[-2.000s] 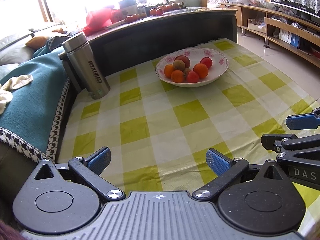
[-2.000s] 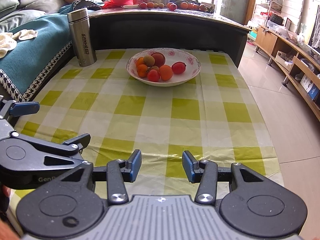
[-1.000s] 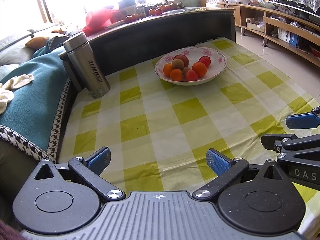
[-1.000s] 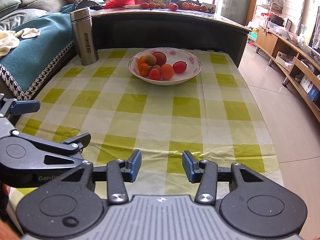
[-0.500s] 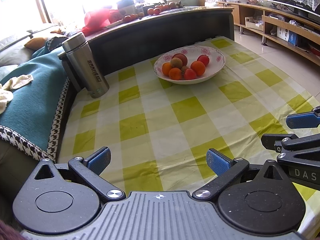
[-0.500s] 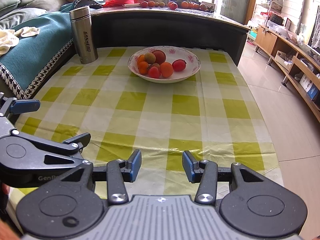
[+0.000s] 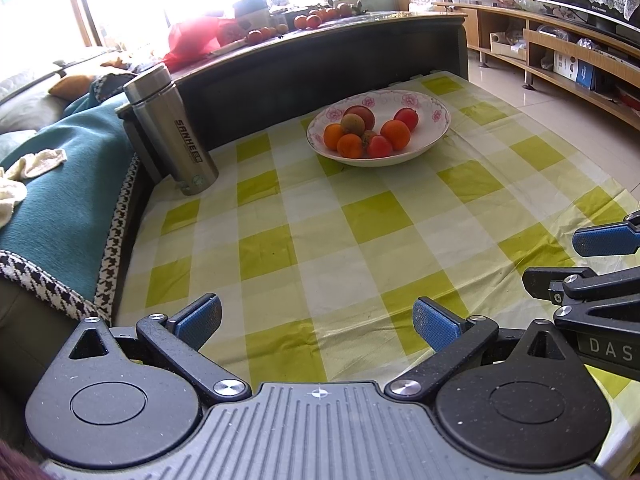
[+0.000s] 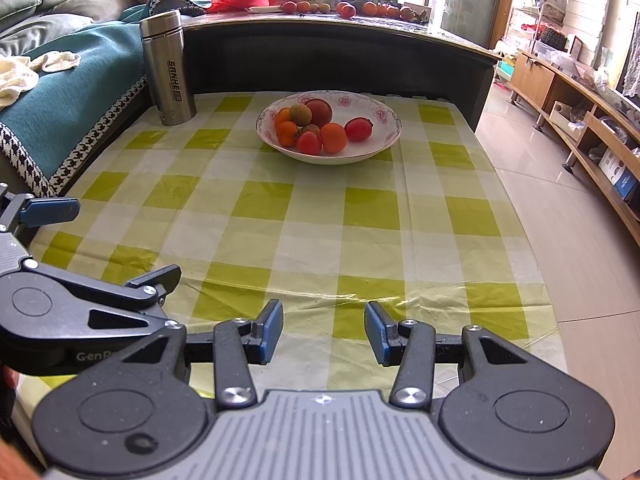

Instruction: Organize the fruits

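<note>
1. The fruits (image 8: 316,126) lie heaped in a white flowered bowl (image 8: 384,118) at the far end of the table (image 8: 312,220), which is covered by a green-and-white checked cloth. A steel flask (image 8: 168,68) stands well apart from the bowl, at the far left corner.

2. The left tongs (image 7: 316,322) are released, blue pads spread wide with nothing between them, low over the near edge of the table. The right tongs (image 8: 324,330) are likewise released and empty, beside the left ones and far from the bowl.

3. The pile holds several orange round fruits, a few red ones, a darker red one at the back and a brownish-green one on top. At this range I cannot tell for certain what kinds they are.

4. Handling, as a judgement: the fruits are small, light and round, with smooth skins that may slip between flat pads. The red ones could be soft and bruise under a hard squeeze, so a gentle close across the widest part of each would suit.

5. The red fruit (image 8: 359,129) lying alone at the right side of the heap looks easiest to take, since the pads can reach both its sides. Those in the middle touch each other, and pulling one out may roll its neighbours.

6. The bowl looks ceramic, so it is likely heavy and breakable; knocking its rim is to be avoided.

7. More fruit lies on the dark ledge (image 8: 360,24) behind the table.
</note>
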{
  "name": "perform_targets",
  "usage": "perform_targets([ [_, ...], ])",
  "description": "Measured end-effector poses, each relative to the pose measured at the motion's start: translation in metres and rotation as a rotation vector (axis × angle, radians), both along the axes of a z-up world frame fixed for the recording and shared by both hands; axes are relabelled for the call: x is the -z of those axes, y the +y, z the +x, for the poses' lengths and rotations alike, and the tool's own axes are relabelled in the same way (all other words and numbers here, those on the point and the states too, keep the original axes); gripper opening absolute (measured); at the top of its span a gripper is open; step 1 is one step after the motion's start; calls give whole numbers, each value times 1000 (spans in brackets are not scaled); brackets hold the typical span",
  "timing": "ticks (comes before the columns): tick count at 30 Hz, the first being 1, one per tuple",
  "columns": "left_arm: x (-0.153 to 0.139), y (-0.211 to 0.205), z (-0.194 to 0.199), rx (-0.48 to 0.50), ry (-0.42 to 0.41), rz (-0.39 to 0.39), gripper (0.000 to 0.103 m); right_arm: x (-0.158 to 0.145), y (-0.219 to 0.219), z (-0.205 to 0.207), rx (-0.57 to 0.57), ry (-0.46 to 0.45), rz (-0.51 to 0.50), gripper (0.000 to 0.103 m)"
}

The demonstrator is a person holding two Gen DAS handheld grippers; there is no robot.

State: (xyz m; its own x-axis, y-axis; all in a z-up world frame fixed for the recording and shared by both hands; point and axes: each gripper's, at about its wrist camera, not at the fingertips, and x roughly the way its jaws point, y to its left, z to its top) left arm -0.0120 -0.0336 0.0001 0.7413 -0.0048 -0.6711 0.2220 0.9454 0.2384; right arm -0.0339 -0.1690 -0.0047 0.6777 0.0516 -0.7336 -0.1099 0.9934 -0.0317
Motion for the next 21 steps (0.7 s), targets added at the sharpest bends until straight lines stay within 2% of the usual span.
perform_targets([
  [21,1,0,-1,1,0,7,103,3,-1,-3,0,1,-2,50],
])
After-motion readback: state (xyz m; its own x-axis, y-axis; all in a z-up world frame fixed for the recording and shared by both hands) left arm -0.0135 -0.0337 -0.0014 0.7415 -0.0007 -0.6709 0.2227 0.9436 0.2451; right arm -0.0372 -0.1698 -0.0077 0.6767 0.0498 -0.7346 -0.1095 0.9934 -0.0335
